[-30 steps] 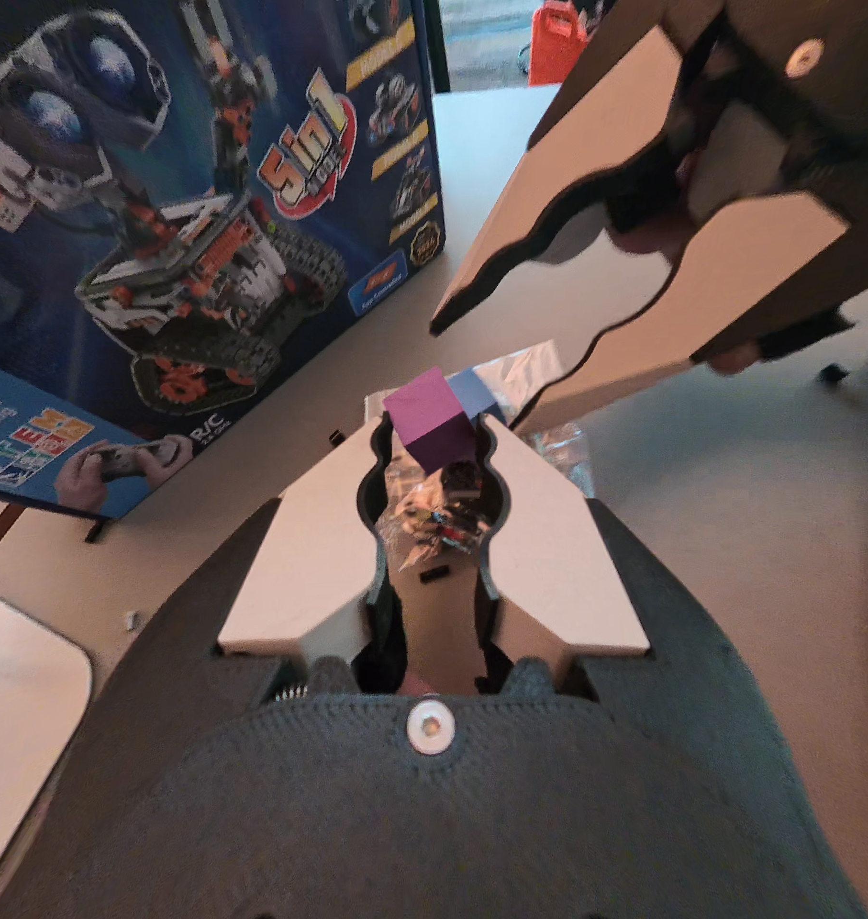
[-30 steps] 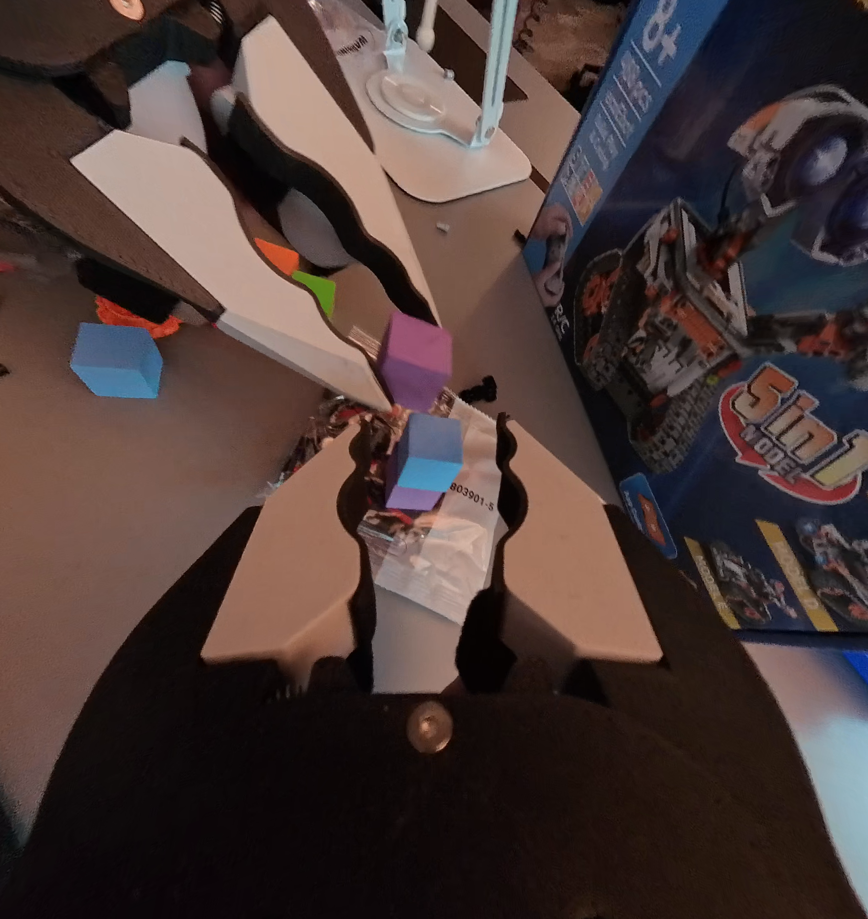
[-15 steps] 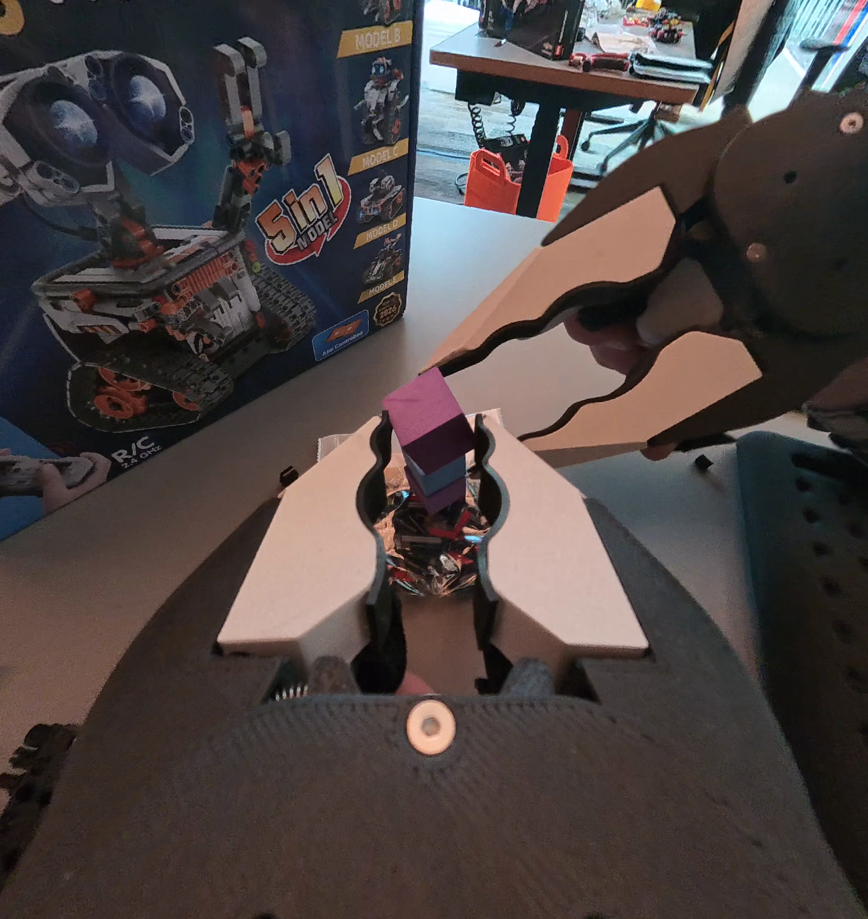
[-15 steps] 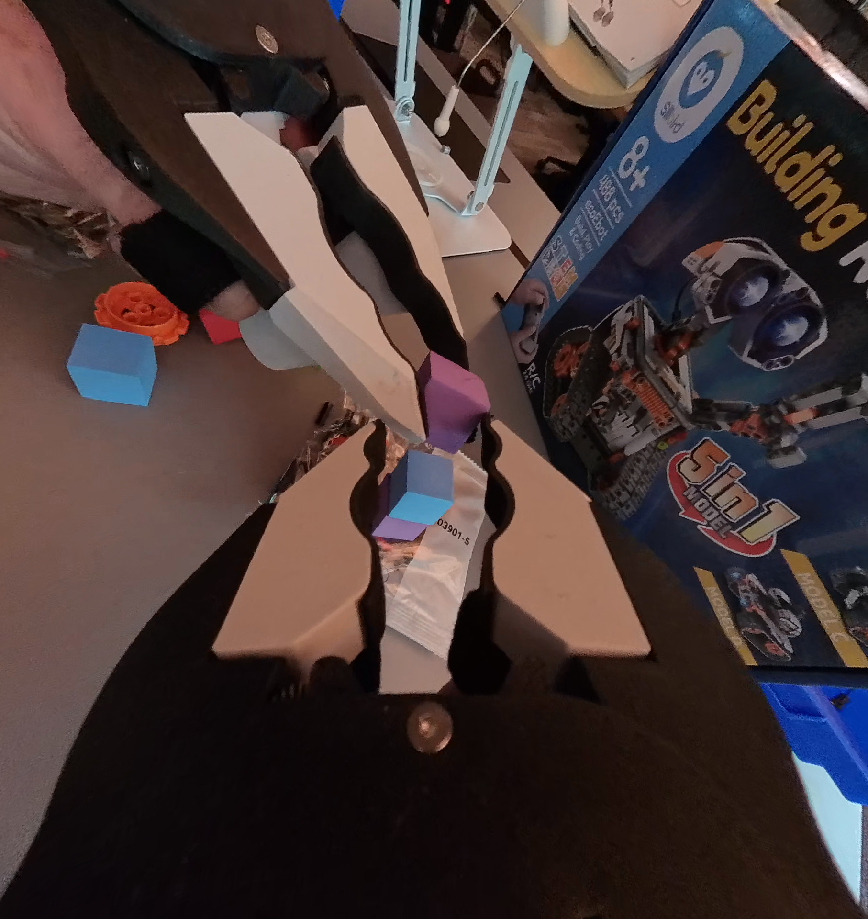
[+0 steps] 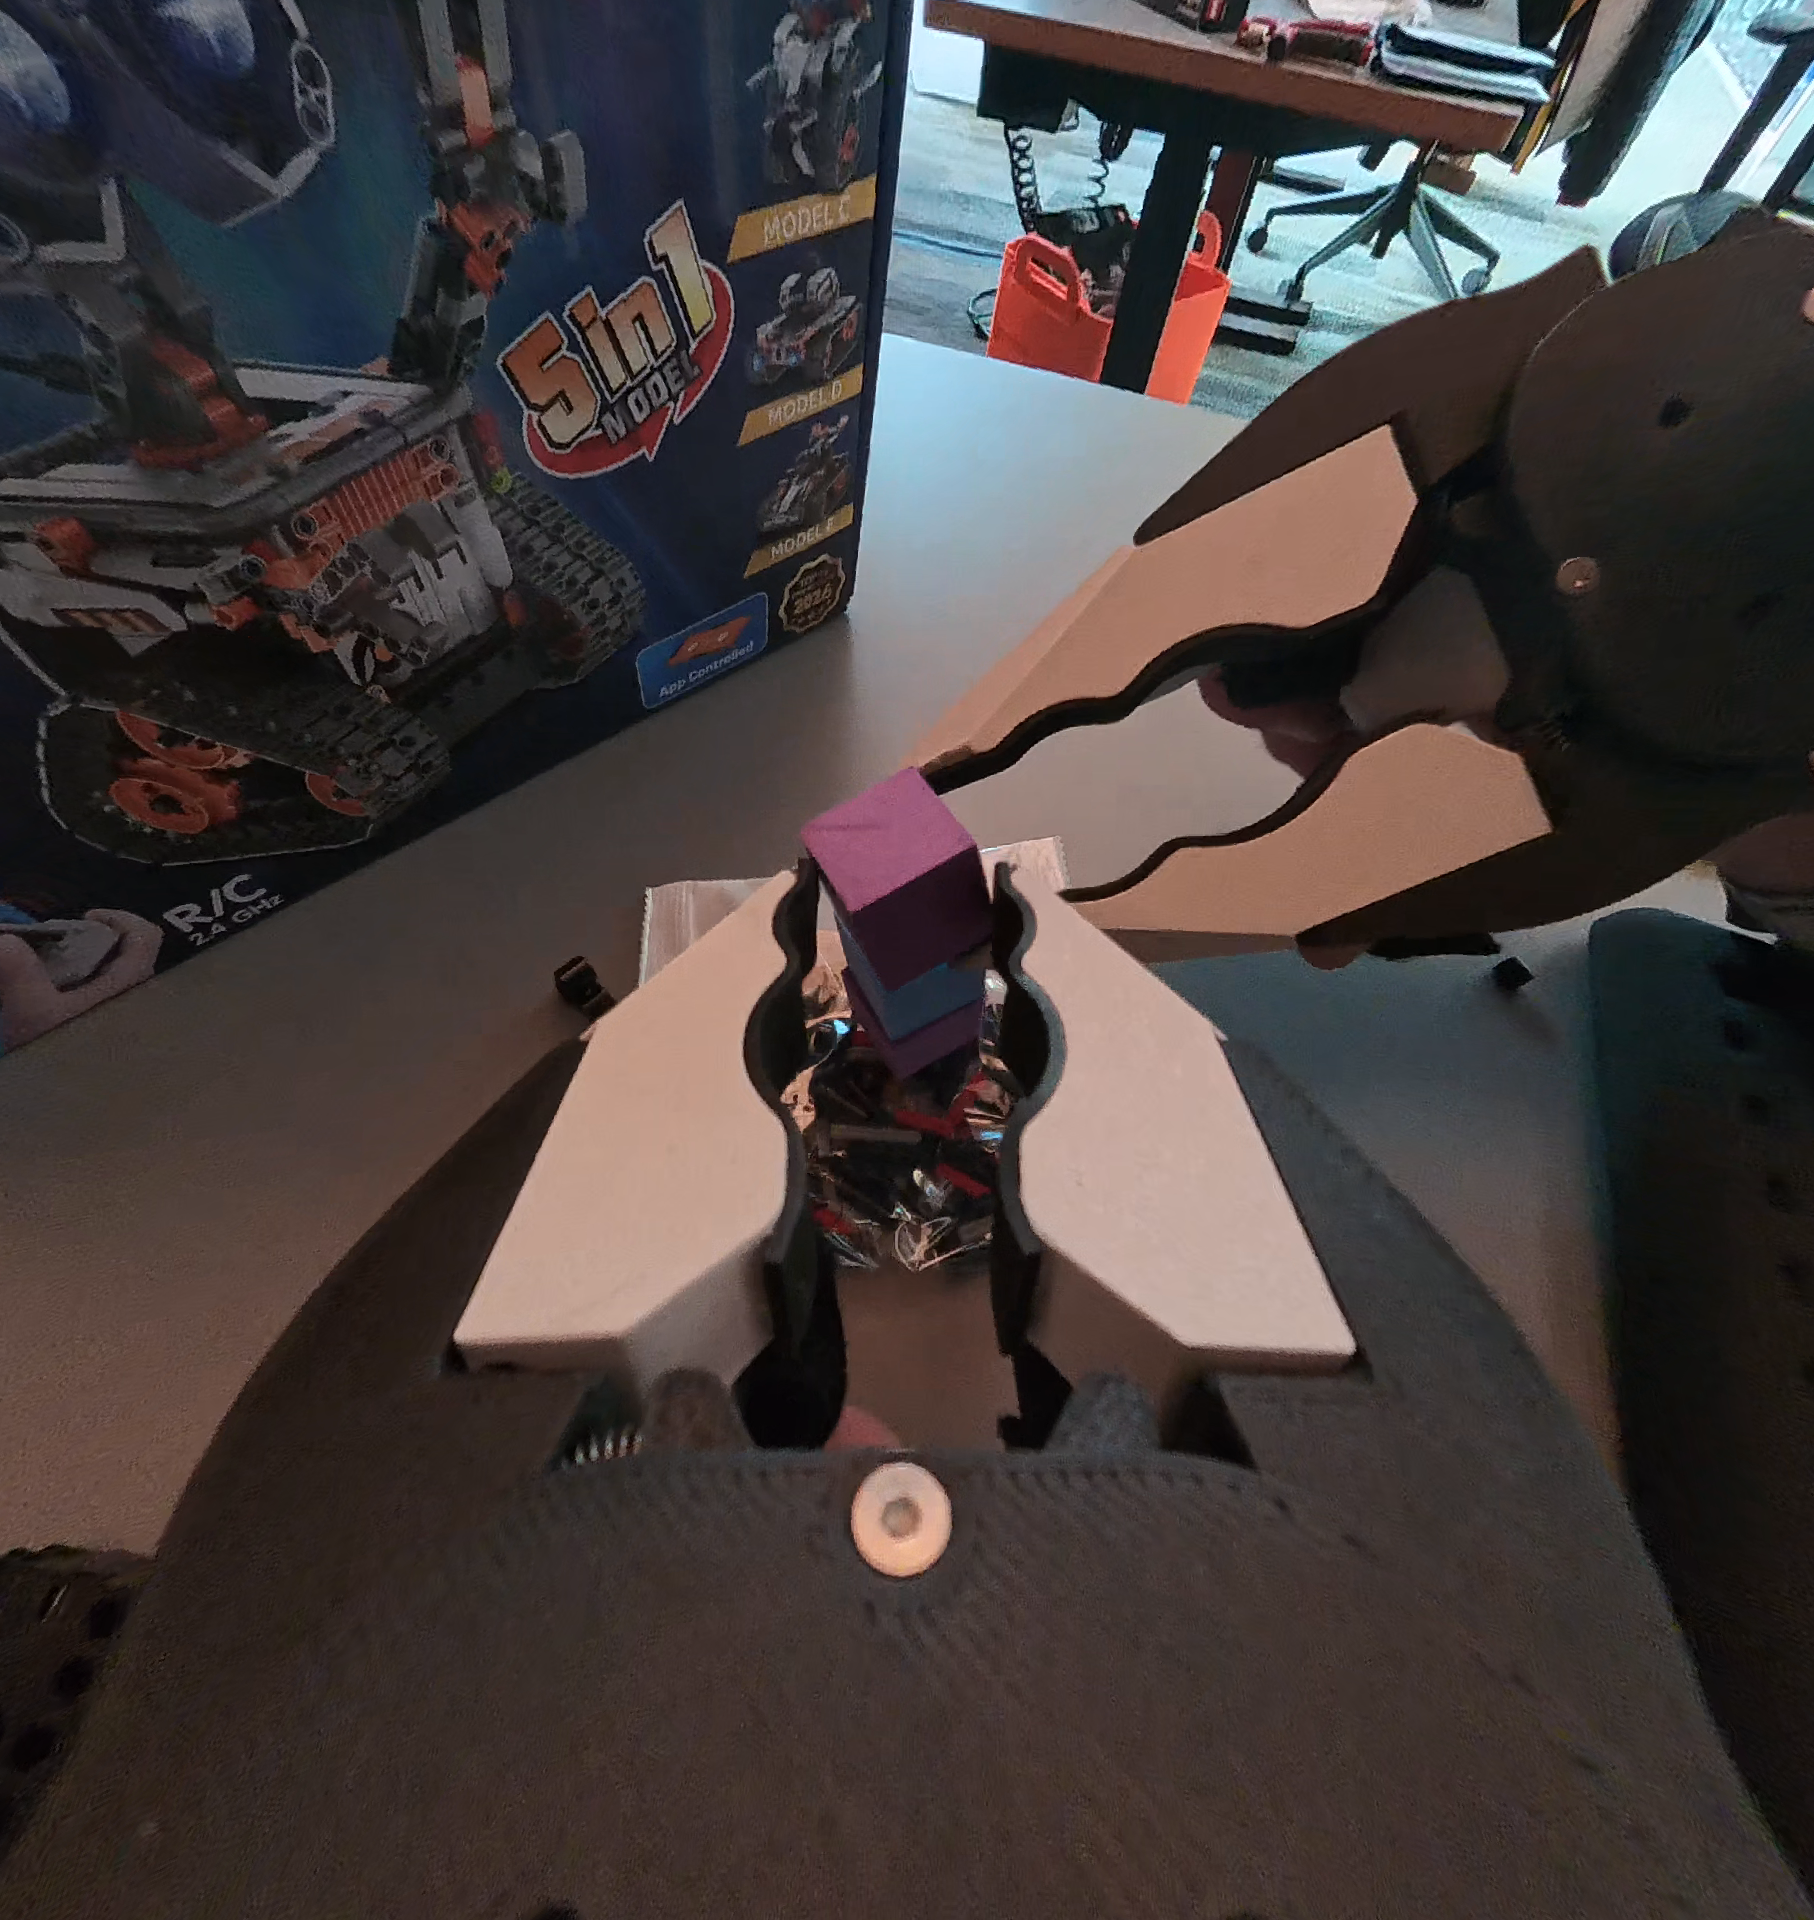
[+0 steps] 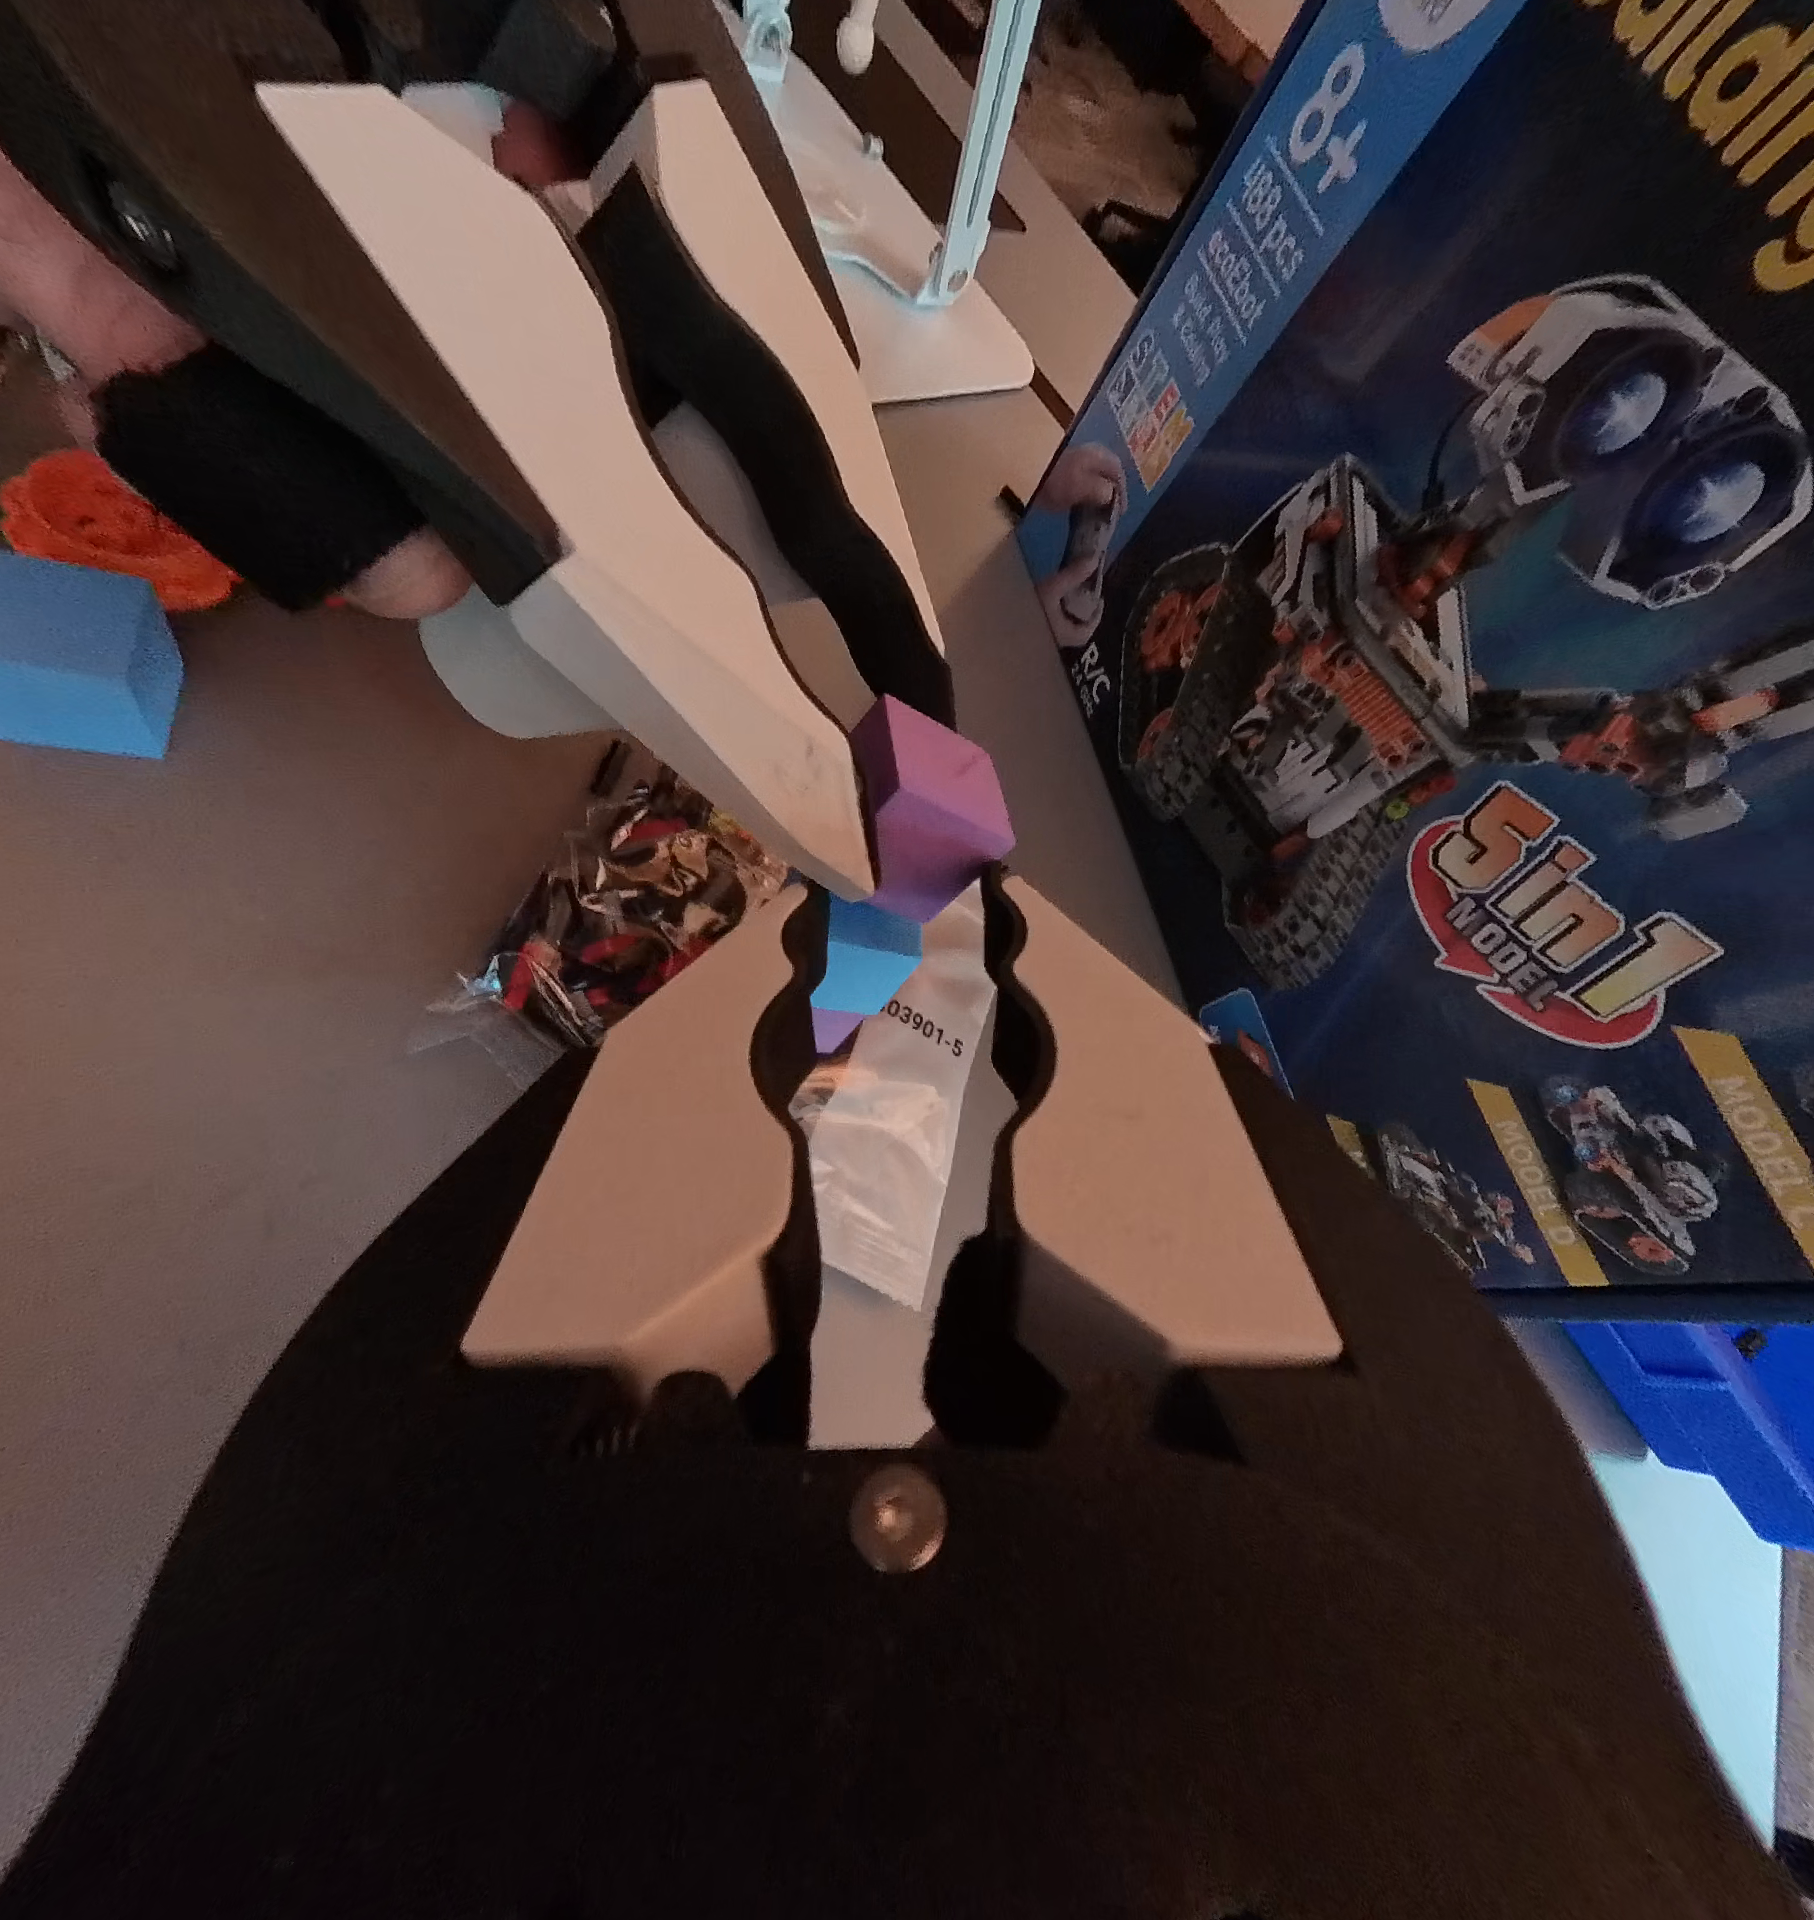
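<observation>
A pale grey worktop (image 5: 259, 1091) carries a large blue toy box (image 5: 415, 364) standing upright, and a clear bag of small parts (image 6: 622, 925) lying flat. Off to one side lie a blue block (image 6: 61, 655), an orange wheel (image 6: 92, 520) and a white lamp base (image 6: 944, 343).

Print stands on the blue toy box (image 5: 612, 343) and the white bag label (image 6: 924, 1039).

Dim, warm indoor light; daylight comes from the room beyond the jaws in the left wrist view. The surface (image 5: 259, 1122) lies shadowed. Wide-angle bending and soft blur mark the edges.
</observation>
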The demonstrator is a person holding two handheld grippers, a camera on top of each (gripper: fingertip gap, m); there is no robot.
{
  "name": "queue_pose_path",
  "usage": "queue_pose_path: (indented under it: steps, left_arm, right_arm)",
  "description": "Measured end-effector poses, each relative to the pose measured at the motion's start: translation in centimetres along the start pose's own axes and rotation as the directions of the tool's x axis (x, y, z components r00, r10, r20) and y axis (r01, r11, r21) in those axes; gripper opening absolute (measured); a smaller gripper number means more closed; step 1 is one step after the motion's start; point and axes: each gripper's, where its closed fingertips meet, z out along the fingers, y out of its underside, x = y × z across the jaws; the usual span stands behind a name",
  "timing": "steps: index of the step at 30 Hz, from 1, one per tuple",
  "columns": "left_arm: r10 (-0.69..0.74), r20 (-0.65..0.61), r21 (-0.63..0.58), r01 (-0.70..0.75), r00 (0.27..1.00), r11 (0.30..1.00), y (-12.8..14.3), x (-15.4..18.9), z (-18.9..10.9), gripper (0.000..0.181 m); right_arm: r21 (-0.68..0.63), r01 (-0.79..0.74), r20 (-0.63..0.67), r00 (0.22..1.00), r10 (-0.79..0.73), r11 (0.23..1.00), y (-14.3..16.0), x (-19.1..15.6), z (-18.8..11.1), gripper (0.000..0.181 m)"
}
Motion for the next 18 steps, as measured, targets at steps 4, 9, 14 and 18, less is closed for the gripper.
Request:
queue_pose_path:
  steps: [4,9,14,18]
  left_arm:
    - [0.004,-0.009,-0.011,-0.004,1.000,1.000,0.2,0.3,0.1,0.034]
    - [0.023,-0.005,-0.022,-0.023,1.000,0.999,0.4,0.3,0.1,0.033]
    - [0.027,-0.009,-0.032,-0.027,1.000,0.999,0.8,0.4,0.4,0.031]
    - [0.065,0.013,-0.038,-0.065,0.998,0.997,0.6,0.4,0.4,0.031]
  right_arm:
    - [-0.010,-0.019,0.019,1.000,0.020,1.000,0.5,-0.1,-0.2,0.032]
    - [-0.014,-0.030,0.020,0.999,0.031,0.999,0.7,0.1,-0.7,0.033]
    - [-0.014,-0.062,0.041,0.997,0.063,0.998,0.9,0.1,-1.0,0.034]
    - [-0.036,-0.091,0.066,0.993,0.093,0.995,1.6,-0.2,-1.3,0.034]
